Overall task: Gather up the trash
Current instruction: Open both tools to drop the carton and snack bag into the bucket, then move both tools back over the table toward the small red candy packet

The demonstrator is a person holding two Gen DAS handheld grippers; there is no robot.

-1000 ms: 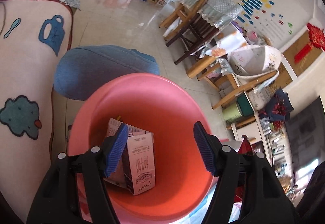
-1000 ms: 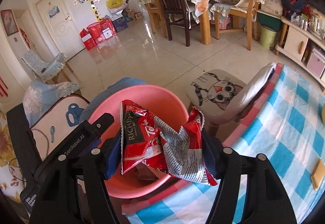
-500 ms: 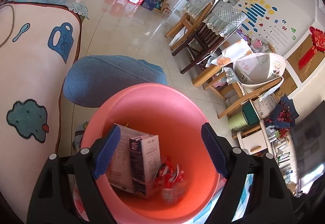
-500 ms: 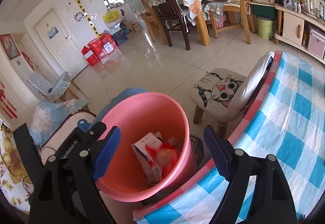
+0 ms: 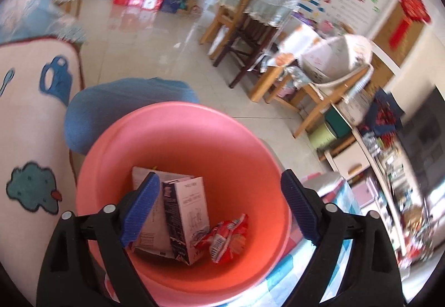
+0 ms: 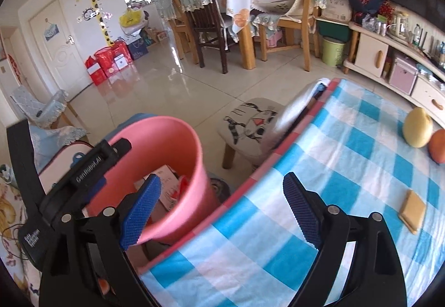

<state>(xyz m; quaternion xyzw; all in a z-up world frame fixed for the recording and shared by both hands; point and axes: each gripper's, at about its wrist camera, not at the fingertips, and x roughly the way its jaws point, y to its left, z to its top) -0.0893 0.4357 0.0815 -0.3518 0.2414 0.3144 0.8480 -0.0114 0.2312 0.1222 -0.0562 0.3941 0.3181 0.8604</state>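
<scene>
A pink bin (image 5: pixel 178 129) stands on the floor by the table edge. Inside it lie a white and dark carton (image 5: pixel 186 218) and a crumpled red snack wrapper (image 5: pixel 225 237). My left gripper (image 5: pixel 219 212) hovers over the bin mouth, its jaws opening with nothing between them. My right gripper (image 6: pixel 222 209) is over the edge of the blue checked tablecloth (image 6: pixel 347 168), beside the pink bin (image 6: pixel 167 145); its jaws are opening and hold nothing. The body of the left gripper (image 6: pixel 83 168) shows at the bin's left in the right wrist view.
On the tablecloth lie a yellow fruit (image 6: pixel 417 127), an orange fruit (image 6: pixel 438 145) and a tan cracker (image 6: pixel 413 211). A cat-print stool (image 6: pixel 250 123) stands past the table edge. A blue stool (image 5: pixel 116 106) sits behind the bin. Dining chairs (image 6: pixel 205 23) stand farther off.
The right gripper let go of the red wrapper, which fell into the bin, then swung right over the tablecloth. The left gripper released the carton. Both sets of jaws widened.
</scene>
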